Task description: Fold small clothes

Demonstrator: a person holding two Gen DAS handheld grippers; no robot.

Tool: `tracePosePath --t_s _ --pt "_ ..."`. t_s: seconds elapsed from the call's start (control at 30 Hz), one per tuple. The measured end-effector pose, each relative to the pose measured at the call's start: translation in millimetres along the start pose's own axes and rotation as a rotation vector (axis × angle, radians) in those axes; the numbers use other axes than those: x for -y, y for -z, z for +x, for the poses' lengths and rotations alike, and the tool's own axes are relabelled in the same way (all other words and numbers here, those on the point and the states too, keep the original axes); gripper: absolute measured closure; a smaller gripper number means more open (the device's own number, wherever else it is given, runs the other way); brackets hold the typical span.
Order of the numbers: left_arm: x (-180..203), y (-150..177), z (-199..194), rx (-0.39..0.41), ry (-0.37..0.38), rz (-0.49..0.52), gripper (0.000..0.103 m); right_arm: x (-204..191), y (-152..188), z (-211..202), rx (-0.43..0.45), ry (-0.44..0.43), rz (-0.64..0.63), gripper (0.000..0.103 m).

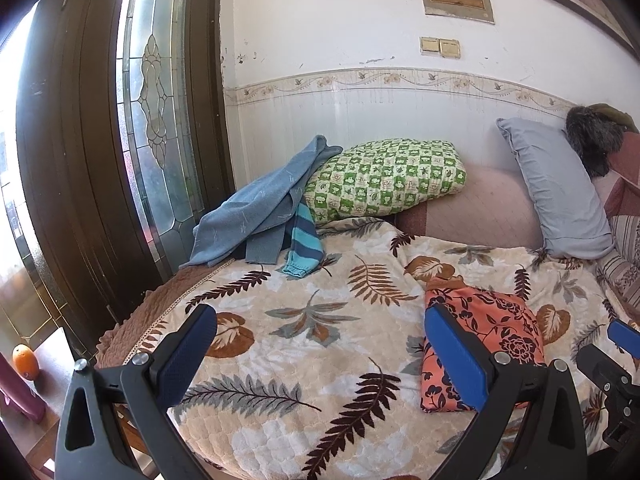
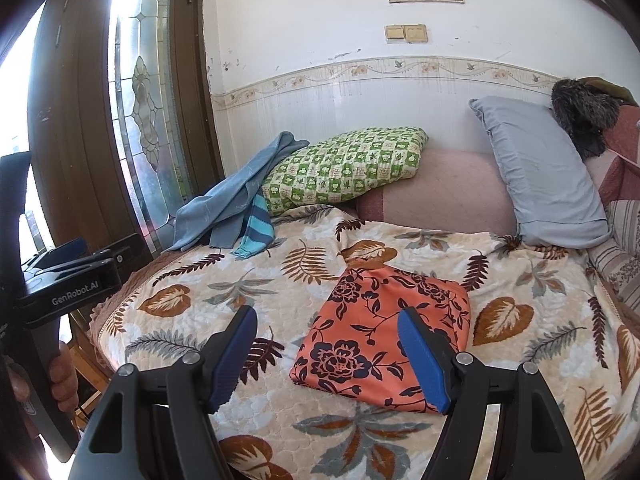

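A folded orange garment (image 2: 384, 336) printed with dark navy flowers lay flat as a neat, slightly crumpled rectangle on the bed's plush quilted blanket (image 2: 192, 320), a cream fleece patterned with rust, grey and maroon leaves. Both grippers hung above the bed with jaws wide apart and nothing between them. The right gripper (image 2: 326, 356), its ribbed blue pads (image 2: 420, 360) on black plastic arms, sat just short of the garment, whose near edge lay between and just beyond the jaws, the right pad overlapping its right half. From the left gripper (image 1: 320, 348), the garment (image 1: 488, 336) lay beyond the right-hand pad and mostly outside the jaws, with bare blanket (image 1: 304, 344) between them.

Only the right wrist view showed the person's left hand (image 2: 60, 376) wrapped around the left gripper's black handle; only the left wrist view showed an orange fruit (image 1: 25, 361) low by the wooden door. Far beyond the jaws, a blue knit top (image 2: 224, 208) and a striped teal sleeve (image 2: 256, 232) slumped against a green checked pillow (image 2: 344, 168).
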State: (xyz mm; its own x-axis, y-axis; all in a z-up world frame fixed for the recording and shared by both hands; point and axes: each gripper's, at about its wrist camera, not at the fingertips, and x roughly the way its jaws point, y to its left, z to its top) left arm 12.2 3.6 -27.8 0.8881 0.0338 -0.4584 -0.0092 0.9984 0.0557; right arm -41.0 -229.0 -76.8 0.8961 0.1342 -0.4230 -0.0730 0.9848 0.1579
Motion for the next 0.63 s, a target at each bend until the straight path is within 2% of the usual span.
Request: tracePosePath --t_s 0.27,0.5,0.63 --pt "10.6 0.3 5.2 -0.018 0.005 0.027 0.000 11.2 -0.7 1.3 0.003 0.006 0.025 0.026" --pt "20.1 0.4 8.8 -0.020 0.068 0.033 0.000 20.4 -1.1 5.5 -0.001 0.008 0.039 0.026" --pt "24.6 -1.3 17.9 -0.059 0.101 0.014 0.000 28.7 0.2 9.9 -0.008 0.024 0.055 0.026"
